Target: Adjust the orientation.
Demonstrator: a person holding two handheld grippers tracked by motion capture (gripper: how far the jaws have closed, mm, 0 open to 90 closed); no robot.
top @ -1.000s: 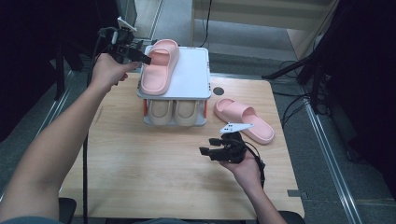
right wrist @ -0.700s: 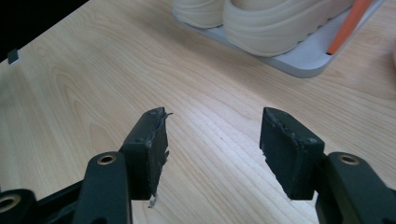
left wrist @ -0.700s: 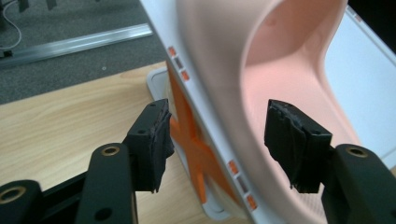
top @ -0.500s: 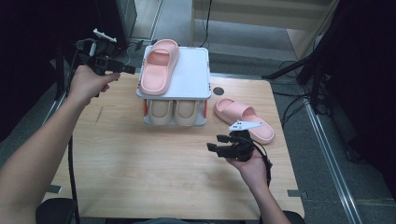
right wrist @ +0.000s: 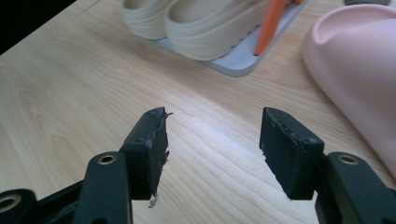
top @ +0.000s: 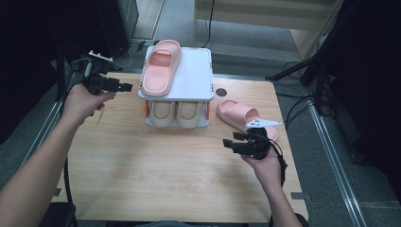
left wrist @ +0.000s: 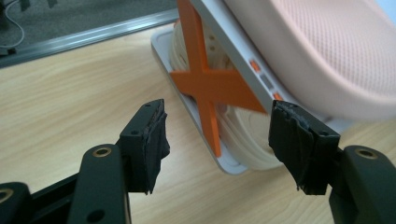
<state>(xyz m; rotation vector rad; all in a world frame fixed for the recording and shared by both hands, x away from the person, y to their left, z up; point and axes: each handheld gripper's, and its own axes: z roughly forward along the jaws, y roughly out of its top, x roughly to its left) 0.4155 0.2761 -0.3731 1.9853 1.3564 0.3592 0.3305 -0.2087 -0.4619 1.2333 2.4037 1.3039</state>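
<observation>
Left gripper [top: 124, 87]: jaws wide, just been opening, nothing between them; held off the left end of the shoe rack [top: 198, 75], apart from it. Right gripper [top: 231, 143]: jaws wide, empty, over bare table [top: 142, 165]. One pink slipper [top: 161, 68] lies on the rack's top shelf; the other pink slipper [top: 239, 113] lies on the table just behind the right gripper. Beige slippers [top: 177, 113] sit on the lower shelf.

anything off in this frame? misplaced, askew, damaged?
The pair is split: one pink foam slipper lies slightly askew on the white two-tier rack's top shelf, its mate on the wooden table beside the rack. Worn, frayed black pads on the right gripper.
</observation>
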